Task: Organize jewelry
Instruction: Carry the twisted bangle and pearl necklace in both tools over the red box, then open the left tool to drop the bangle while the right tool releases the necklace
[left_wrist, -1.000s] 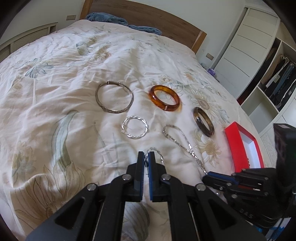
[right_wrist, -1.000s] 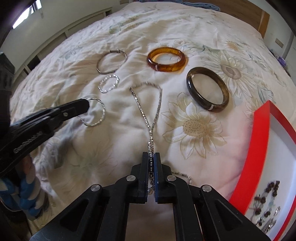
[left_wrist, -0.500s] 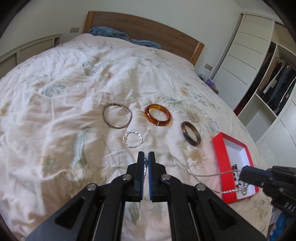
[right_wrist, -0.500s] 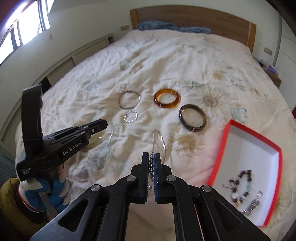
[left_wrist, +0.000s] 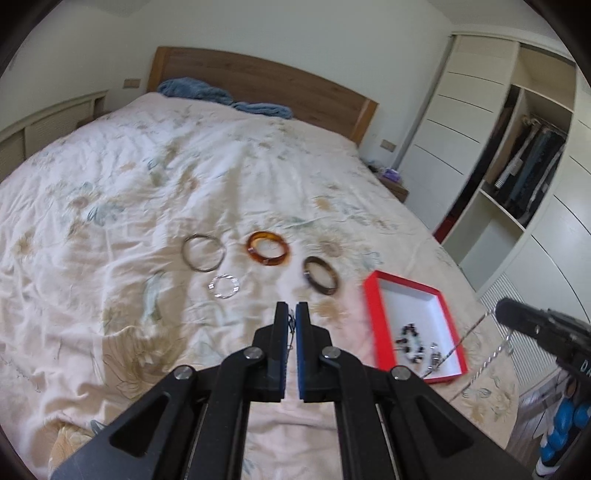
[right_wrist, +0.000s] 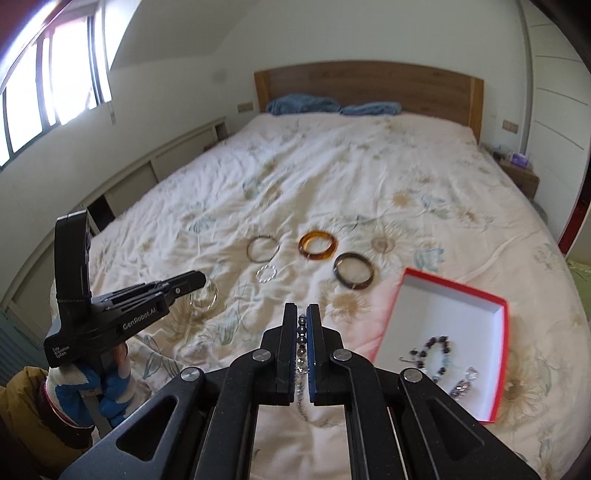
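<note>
Both my grippers are raised above the bed, each carrying one piece of jewelry toward the red box (right_wrist: 496, 369). My right gripper (right_wrist: 302, 321) is closed on a silver chain (left_wrist: 476, 325); beads and links show between its fingers in the right wrist view, and in the left wrist view the chain hangs from its tip, beside and partly over the near right edge of the box. My left gripper (left_wrist: 291, 317) is closed on a thin silver bangle (right_wrist: 205, 295), which dangles from its tip, clear of the quilt.

Step in hand, as I judge it: the carry to the box, with the chain first in line. The next move calls for bringing my right fingers over the white floor of the box, lowering until the chain pools inside, then opening. The hanging tail may drape over the red rim, so the release should be made well inside it.

The box already holds a beaded bracelet (right_wrist: 437, 350) and smaller pieces. Remaining on the quilt (left_wrist: 110, 206): a plain metal bangle (left_wrist: 203, 253), an amber bangle (left_wrist: 268, 248), a dark brown bangle (left_wrist: 320, 276) and a small twisted silver ring (left_wrist: 224, 287), all lying apart from one another.

The surface is soft, wrinkled, flower-printed bedding. Room: wooden headboard (right_wrist: 365, 83), blue pillows, a window on the left, and white wardrobes with an open section of hanging clothes on the right.
</note>
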